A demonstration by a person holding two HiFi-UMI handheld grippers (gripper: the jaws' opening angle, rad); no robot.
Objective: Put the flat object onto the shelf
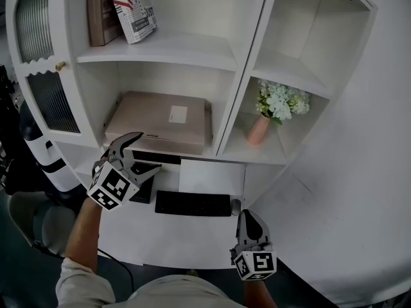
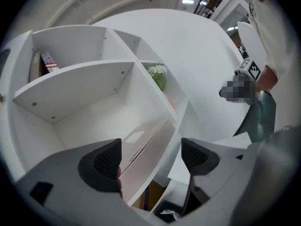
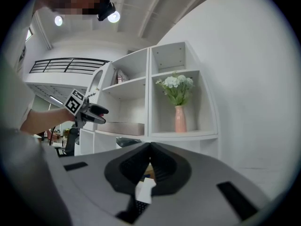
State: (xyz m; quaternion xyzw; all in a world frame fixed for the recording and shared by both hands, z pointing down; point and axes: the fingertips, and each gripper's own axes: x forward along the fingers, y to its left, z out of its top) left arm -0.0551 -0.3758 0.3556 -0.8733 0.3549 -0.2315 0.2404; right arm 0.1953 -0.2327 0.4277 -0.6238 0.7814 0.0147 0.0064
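Observation:
The flat object, a beige box (image 1: 160,120) with a white label, lies on the lower left shelf (image 1: 168,153) of the white shelf unit. It also shows in the left gripper view (image 2: 141,152) and the right gripper view (image 3: 121,127). My left gripper (image 1: 146,153) hangs just in front of that shelf's edge, at the box's near left corner. Its jaws (image 2: 150,159) stand open with nothing between them. My right gripper (image 1: 247,215) is low over the desk's front right, away from the shelf. It (image 3: 150,161) is shut and holds nothing.
A pink vase of white flowers (image 1: 260,128) fills the lower right compartment. Books (image 1: 122,8) lean on the upper left shelf. On the desk lie a black keyboard (image 1: 192,203), a mouse (image 1: 236,205) and a white sheet (image 1: 210,177). A cabinet door (image 1: 38,43) stands at left.

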